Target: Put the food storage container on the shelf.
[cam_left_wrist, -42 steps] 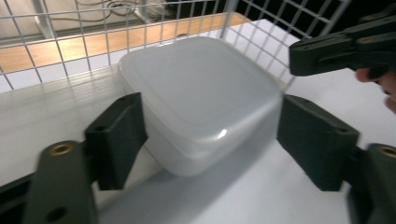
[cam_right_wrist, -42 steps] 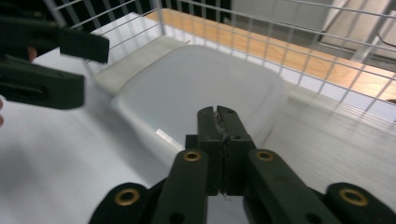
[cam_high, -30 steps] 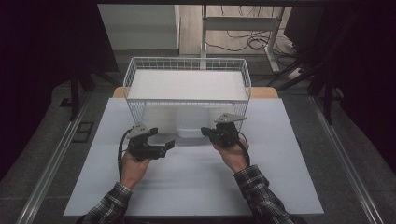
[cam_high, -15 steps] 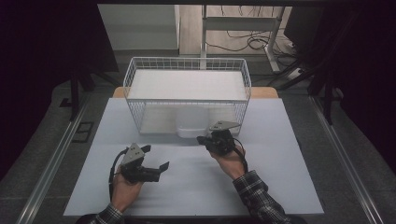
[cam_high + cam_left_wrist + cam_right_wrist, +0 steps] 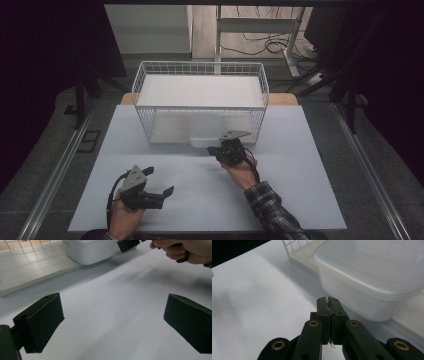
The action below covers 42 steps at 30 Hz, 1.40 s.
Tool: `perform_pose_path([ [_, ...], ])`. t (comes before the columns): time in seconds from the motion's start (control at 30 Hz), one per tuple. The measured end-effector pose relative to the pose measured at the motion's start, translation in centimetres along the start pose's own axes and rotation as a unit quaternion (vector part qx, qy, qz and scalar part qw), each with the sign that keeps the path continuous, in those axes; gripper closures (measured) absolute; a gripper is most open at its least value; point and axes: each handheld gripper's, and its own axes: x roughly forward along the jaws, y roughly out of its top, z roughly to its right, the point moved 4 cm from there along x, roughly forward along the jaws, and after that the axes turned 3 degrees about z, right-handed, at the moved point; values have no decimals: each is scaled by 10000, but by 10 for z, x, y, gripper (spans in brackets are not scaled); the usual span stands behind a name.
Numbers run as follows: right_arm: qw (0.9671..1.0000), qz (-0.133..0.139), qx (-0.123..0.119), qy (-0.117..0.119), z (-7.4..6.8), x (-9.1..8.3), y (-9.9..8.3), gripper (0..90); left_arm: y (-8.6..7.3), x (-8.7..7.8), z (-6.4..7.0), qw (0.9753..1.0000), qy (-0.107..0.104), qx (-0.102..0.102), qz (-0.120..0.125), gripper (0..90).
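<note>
A white translucent plastic container [image 5: 204, 141] sits at the front of a white wire basket [image 5: 200, 70] and pokes out past the basket's front side. My right gripper [image 5: 214, 149] is shut just in front of the container, with nothing between its jaws. In the right gripper view the shut gripper [image 5: 330, 303] points at the container's [image 5: 372, 277] lower wall, a little short of it. My left gripper [image 5: 161, 182] is open near the table's front left, well away from the container. In the left gripper view its gripper [image 5: 112, 322] stands wide open over bare table.
A flat white board [image 5: 200, 91] lies inside the basket. The table top [image 5: 280, 190] is pale grey-white. Metal rails [image 5: 55, 175] run along both sides of the table. A stand and cables [image 5: 260, 45] are on the floor behind.
My left gripper has pulled back from the basket's front toward the table's front left, still open. My right gripper has stayed shut near the container and shifted slightly.
</note>
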Motion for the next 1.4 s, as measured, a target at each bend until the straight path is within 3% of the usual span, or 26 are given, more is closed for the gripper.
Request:
perform_pose_path([
  [0.3, 9997, -104, 84, -182, 12, 20, 3, 882, -3, 0, 2, 9999, -52, 57, -112, 25],
  [0.63, 9996, -71, 67, -255, 17, 29, 11, 885, -7, 5, 2, 9995, -51, 171, -245, 26],
  [1.4, 9984, -89, 48, -562, 33, 51, 27, 886, -7, 6, 0, 9996, -115, 179, -187, 32],
])
